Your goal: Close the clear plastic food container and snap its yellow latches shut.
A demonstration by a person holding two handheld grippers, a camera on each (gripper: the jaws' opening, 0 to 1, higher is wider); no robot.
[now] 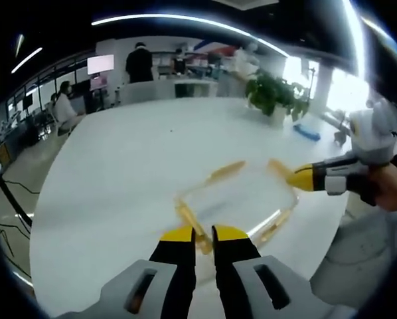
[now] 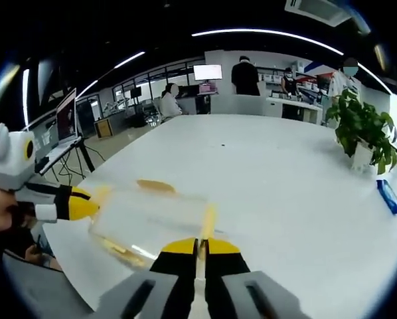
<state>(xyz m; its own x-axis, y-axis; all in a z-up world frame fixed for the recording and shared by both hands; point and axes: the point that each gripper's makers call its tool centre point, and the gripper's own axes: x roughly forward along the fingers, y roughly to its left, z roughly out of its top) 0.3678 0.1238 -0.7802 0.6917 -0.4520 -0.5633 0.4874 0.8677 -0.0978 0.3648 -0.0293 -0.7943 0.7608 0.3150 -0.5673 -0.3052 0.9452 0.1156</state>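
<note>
while clamped, container [image 1: 235, 199] lies flat.

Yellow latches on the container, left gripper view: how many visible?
4. One on the far side, one at the right gripper's tip, one on the near right edge, one by the left gripper. None looks hidden.

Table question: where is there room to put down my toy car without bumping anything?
The white table is bare between the clear container and the potted plant, and along its far edge. It is crowded around the container, with the left gripper and the right gripper at its latches.
</note>
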